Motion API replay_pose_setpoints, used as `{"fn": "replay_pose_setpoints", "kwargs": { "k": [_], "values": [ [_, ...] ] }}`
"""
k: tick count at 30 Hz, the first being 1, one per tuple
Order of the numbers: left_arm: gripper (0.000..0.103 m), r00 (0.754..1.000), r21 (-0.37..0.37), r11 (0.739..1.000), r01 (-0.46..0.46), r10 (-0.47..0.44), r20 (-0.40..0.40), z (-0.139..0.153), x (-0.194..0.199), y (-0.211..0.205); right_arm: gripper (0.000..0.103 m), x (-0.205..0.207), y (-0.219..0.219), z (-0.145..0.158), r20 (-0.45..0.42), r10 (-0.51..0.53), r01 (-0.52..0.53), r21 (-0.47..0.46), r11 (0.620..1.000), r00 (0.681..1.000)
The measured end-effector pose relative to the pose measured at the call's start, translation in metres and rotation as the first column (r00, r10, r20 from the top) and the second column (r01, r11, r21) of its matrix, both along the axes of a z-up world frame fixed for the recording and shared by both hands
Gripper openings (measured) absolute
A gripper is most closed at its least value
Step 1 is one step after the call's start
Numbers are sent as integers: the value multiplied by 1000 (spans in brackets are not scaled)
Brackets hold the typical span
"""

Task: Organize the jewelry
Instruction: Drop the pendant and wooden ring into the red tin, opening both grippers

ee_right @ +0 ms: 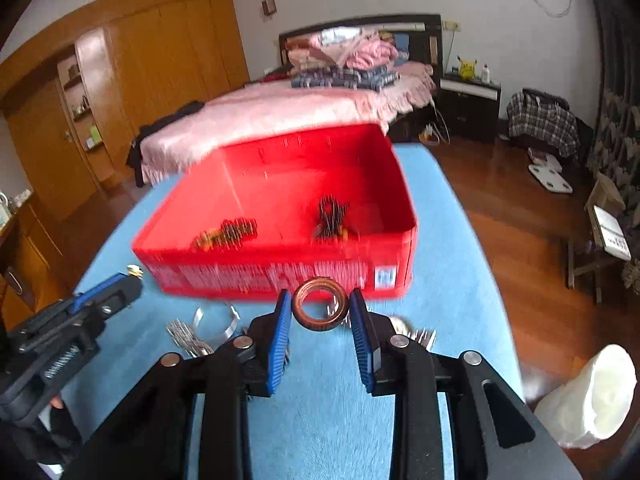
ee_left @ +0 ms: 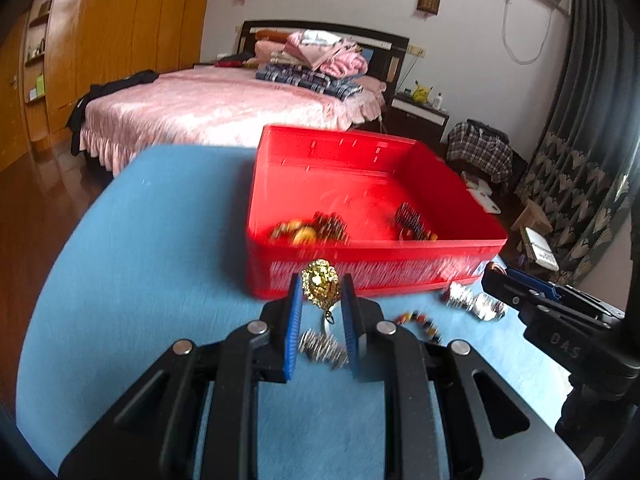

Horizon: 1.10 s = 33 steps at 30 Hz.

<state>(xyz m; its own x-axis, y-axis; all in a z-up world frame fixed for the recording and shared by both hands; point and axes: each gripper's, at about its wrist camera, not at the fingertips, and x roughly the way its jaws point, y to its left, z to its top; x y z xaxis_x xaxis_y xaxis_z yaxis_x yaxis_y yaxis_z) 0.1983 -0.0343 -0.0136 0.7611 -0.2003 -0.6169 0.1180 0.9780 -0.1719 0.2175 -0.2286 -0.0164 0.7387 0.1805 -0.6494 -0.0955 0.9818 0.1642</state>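
A red plastic bin [ee_left: 452, 248] stands on the blue table and holds several jewelry pieces [ee_left: 316, 230]; it also shows in the right wrist view [ee_right: 280, 270]. My left gripper [ee_left: 320, 290] is shut on a gold ornate brooch [ee_left: 320, 282], held just in front of the bin's near wall. My right gripper [ee_right: 320, 304] is shut on a copper-coloured bangle [ee_right: 319, 305], also just before the bin. Loose on the table lie a silver piece [ee_left: 322, 350], a bead bracelet [ee_left: 420, 320], a silver watch [ee_left: 476, 302] and a silver cuff [ee_right: 216, 322].
The blue table [ee_left: 140, 280] has a rounded far edge, with wooden floor beyond. A pink bed [ee_left: 224, 108], wooden wardrobes, a nightstand and curtains fill the room behind. A white bag-lined bin [ee_right: 592, 396] stands at the table's right side.
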Motion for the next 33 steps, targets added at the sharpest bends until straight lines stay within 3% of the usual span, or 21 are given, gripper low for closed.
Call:
{"fn": "replay_pose_setpoints", "kwargs": {
  "k": [11, 23, 25, 26, 29, 33],
  "values": [
    [18, 998, -8, 1000, 23, -23, 65, 24, 45, -19, 29, 40, 1, 32, 88, -4, 3, 9, 1000, 996],
    [19, 998, -7, 999, 46, -46, 44, 17, 107, -28, 30, 94, 0, 23, 91, 6, -7, 3, 1000, 996],
    [22, 999, -14, 999, 43, -43, 28, 13, 110, -26, 39, 97, 1, 19, 85, 15, -15, -5, 1000, 996],
    [32, 999, -19, 999, 40, -40, 18, 10, 111, -24, 42, 98, 1, 17, 82, 17, -17, -9, 1000, 996],
    [40, 999, -11, 999, 30, -30, 21, 9, 108, -18, 47, 94, -1, 16, 90, 11, -10, -12, 1000, 996],
    [57, 999, 0, 1000, 6, -6, 36, 13, 96, -6, 72, 84, -5, 19, 113, -15, 17, -21, 1000, 993]
  ]
}}
